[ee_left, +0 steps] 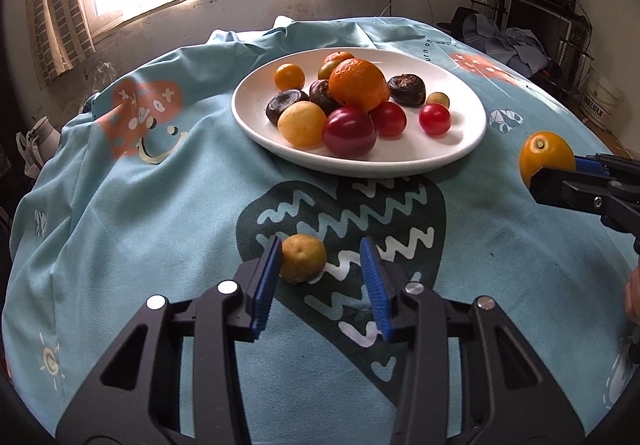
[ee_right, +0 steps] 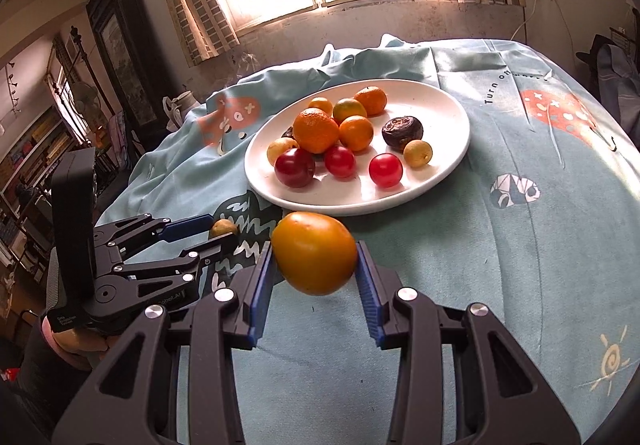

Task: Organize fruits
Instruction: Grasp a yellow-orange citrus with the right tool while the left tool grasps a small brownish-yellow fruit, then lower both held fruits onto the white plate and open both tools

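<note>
A small yellow-green fruit (ee_left: 302,259) lies on the blue tablecloth between the jaws of my left gripper (ee_left: 321,249). Its left blue pad touches the fruit and the right pad stands apart, so the gripper is open. The right wrist view shows that left gripper (ee_right: 224,231) around the same small fruit (ee_right: 223,227). My right gripper (ee_right: 315,245) is shut on a larger orange-yellow fruit (ee_right: 314,257), held above the cloth near the plate's front rim. A white plate (ee_left: 360,165) holds a big orange (ee_left: 358,85), red tomatoes, dark round fruits and small yellow ones.
The patterned blue tablecloth (ee_left: 160,245) is bunched up at the far edge under the window. A bucket (ee_left: 604,93) and piled clothes stand past the table's right side. A person's hand (ee_right: 80,345) holds the left gripper's handle. Shelves fill the room at far left.
</note>
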`<state>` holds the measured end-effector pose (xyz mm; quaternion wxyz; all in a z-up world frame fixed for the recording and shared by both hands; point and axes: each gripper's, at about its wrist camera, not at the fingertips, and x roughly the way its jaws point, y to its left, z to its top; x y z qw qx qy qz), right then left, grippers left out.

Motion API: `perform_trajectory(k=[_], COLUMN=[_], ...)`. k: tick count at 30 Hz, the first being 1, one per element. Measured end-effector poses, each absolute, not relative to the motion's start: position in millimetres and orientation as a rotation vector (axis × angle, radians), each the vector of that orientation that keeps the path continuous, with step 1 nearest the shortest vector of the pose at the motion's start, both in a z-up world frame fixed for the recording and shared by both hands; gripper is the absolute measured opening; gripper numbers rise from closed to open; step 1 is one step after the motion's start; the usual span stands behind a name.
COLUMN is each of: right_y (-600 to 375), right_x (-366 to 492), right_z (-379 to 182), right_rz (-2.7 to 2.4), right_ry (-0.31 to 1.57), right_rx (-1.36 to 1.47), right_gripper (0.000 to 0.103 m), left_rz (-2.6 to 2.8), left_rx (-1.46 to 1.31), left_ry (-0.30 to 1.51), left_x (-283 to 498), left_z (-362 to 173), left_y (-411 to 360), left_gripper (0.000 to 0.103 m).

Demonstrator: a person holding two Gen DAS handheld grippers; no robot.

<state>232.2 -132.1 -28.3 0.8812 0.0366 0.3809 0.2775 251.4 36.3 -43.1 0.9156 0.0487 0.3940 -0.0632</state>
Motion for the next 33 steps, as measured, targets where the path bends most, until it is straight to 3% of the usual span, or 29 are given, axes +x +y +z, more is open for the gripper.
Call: perform_trajectory(k=[16,20,33], right_y=[-129,-130,-120], right_x=[231,231,227], right_z=[-29,-29,-34], right_rz=[0.577,0.578,0.588], right_ry=[0.803,0.803,0.812], right_rx=[0.065,0.063,0.019], right_gripper=[0.040,0.040,0.040], left_rz=[-0.084,-0.081,-0.095], left_rx=[0.020,0.019,-0.022], left_ry=[0.877,0.884,0.847], left_x=[272,272,252], left_z=[-54,-56,-42], left_y=[51,51,45], left_gripper=[0.033,0.026,0.026])
